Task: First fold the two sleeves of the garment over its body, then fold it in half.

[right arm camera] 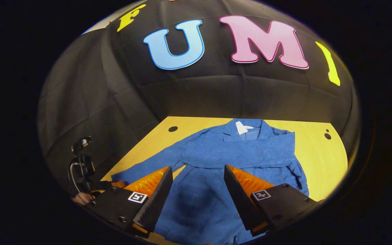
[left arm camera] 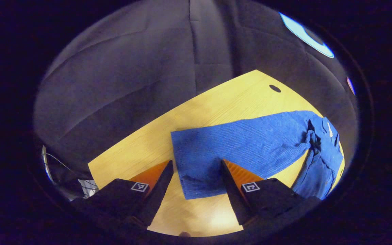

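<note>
A blue knit garment point(right arm camera: 216, 160) lies flat on the yellow table point(right arm camera: 322, 160), collar and white label point(right arm camera: 241, 127) at the far end. One sleeve point(right arm camera: 243, 151) is folded across the chest. The other sleeve point(left arm camera: 250, 143) stretches out sideways over the table, and its cuff point(left arm camera: 191, 173) lies just below my left gripper point(left arm camera: 196, 161), which is open with the cuff between its fingers, not pinched. My right gripper point(right arm camera: 197, 166) hovers open over the garment's lower body, holding nothing. In the right gripper view the outstretched sleeve ends at lower left point(right arm camera: 124, 177).
The table has small round holes point(left arm camera: 275, 88) point(right arm camera: 173, 129) point(right arm camera: 327, 136) near its far corners. Black cloth walls stand close behind the table. A black device with a cable point(right arm camera: 80, 163) and a hand point(right arm camera: 79, 198) are at the table's left edge.
</note>
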Demonstrator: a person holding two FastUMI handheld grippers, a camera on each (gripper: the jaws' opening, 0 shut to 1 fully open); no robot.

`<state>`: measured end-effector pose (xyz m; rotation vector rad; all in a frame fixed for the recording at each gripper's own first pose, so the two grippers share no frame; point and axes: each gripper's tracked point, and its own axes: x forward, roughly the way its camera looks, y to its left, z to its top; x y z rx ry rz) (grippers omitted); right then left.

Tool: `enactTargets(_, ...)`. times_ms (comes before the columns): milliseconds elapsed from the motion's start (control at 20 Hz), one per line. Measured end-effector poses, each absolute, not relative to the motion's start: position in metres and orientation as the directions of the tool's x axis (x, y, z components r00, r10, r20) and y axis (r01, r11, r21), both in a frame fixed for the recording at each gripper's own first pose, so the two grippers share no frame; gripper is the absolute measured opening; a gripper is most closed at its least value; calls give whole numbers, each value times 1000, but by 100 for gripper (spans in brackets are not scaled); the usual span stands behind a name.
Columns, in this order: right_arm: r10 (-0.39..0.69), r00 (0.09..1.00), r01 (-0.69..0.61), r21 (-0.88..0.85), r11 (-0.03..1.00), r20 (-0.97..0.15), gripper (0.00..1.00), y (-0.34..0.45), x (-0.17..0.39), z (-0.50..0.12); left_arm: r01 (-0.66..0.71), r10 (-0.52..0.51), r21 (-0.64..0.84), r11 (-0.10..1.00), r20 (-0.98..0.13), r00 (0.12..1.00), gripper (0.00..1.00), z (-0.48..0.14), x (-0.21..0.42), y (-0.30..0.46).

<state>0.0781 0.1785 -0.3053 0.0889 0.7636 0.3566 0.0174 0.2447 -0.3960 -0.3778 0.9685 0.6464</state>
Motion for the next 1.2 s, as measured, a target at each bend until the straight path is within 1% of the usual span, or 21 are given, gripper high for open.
enactTargets(50,344,657,-283,205,937,-670,96,173,73,-309,-639,332,-19,769,-843,424,81,-392,24,240)
enactTargets(100,341,649,-279,205,938,-680,96,168,69,-312,-634,333,-14,773,-842,424,59,-392,30,238)
enactTargets(200,343,640,-264,222,939,-688,96,159,63,-314,-626,339,-10,780,-834,435,36,-392,36,235)
enactTargets(250,339,641,-249,231,941,-689,96,153,61,-313,-633,341,-7,774,-839,425,30,-392,38,236)
enactTargets(300,337,644,-238,239,941,-686,96,148,61,-312,-643,334,-12,766,-847,414,26,-392,37,236)
enactTargets(350,337,646,-233,243,942,-685,96,144,60,-311,-646,323,-35,763,-844,428,25,-399,44,240)
enactTargets(450,333,645,-232,238,943,-688,96,136,59,-311,-659,313,-67,749,-841,442,2,-391,49,234)
enactTargets(500,329,647,-233,232,944,-688,96,131,59,-311,-651,304,-72,756,-842,446,2,-399,50,238)
enactTargets(550,326,650,-233,228,945,-687,96,126,59,-310,-643,296,-79,762,-841,454,0,-393,48,240)
enactTargets(650,313,659,-225,218,950,-684,96,114,61,-309,-659,258,-132,741,-849,461,0,-390,51,239)
enactTargets(750,293,667,-203,211,956,-684,96,98,63,-308,-705,275,-154,692,-847,454,0,-380,53,244)
enactTargets(850,272,674,-175,209,962,-687,96,78,63,-308,-707,285,-194,680,-819,499,0,-358,68,241)
enactTargets(1000,237,680,-134,199,971,-694,96,48,64,-309,-630,291,-216,746,-745,601,0,-303,102,222)
enactTargets(1100,207,687,-104,188,977,-696,96,23,63,-306,-538,245,-234,810,-699,672,0,-271,135,190)
enactTargets(1200,182,688,-66,189,980,-703,96,0,59,-306,-432,178,-251,866,-652,737,0,-244,173,138)
